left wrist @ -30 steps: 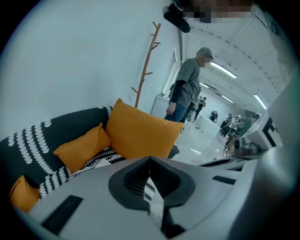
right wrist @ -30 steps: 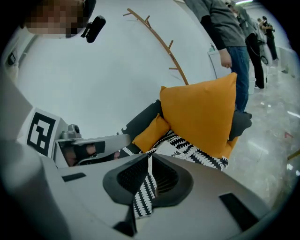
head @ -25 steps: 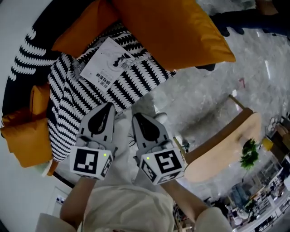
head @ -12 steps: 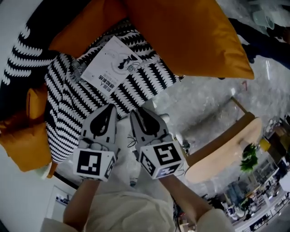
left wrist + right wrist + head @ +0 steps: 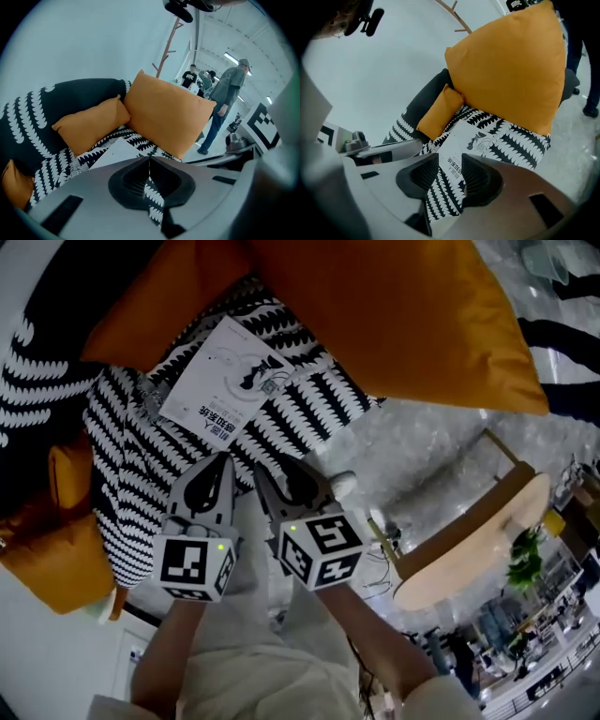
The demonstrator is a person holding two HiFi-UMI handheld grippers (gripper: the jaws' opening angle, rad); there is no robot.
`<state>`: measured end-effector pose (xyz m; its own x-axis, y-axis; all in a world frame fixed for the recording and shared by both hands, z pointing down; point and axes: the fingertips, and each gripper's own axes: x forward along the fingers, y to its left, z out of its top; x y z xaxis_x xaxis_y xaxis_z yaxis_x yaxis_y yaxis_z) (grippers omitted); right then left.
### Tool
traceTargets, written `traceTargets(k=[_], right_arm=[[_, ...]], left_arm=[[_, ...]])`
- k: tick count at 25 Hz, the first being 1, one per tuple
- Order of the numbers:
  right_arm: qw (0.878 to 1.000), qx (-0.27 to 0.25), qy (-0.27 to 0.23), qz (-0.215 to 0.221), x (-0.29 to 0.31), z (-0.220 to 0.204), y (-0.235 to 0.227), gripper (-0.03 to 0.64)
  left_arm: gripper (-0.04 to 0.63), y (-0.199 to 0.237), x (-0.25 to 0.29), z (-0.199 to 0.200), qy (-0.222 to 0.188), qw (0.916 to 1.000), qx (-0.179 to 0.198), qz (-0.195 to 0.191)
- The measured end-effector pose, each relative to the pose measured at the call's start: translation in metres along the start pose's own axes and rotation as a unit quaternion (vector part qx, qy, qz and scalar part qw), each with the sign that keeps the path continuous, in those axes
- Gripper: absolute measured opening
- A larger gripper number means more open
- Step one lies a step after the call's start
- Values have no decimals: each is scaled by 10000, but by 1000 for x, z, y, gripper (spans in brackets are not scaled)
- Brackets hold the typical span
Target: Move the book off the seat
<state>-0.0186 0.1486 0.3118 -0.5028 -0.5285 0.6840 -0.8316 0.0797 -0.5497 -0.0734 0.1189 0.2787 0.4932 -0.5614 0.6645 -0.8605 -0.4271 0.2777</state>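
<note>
The book (image 5: 225, 381) is lying on the striped seat (image 5: 122, 465), at twelve o'clock from both grippers and apart from them. The left gripper (image 5: 149, 160) is hovering with jaws together, empty. The right gripper (image 5: 450, 156) has just been opening wide, with nothing between its jaws.

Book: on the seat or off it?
On the seat. The book lies flat, closed, cover up, on the black-and-white patterned seat cushion, next to the orange pillow.

Side by side, our forearms (image 5: 164, 652) angle both tools downward: our left tool (image 5: 224, 461) has its jaws together, while our right tool (image 5: 279, 474) has just been opening, nothing between its jaws.
</note>
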Motion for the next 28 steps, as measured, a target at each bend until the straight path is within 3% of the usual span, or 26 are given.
traceTargets(k=[15, 21, 28], right_arm=[[9986, 523, 44, 109, 73, -32, -43, 133], [9985, 509, 97, 184, 103, -43, -58, 133], [9922, 1105, 236, 519, 134, -53, -85, 133]], left_arm=[[9, 30, 62, -56, 765, 9970, 71, -33], [11, 38, 86, -77, 979, 9952, 17, 13], [11, 49, 115, -90, 1099, 9937, -156, 122]])
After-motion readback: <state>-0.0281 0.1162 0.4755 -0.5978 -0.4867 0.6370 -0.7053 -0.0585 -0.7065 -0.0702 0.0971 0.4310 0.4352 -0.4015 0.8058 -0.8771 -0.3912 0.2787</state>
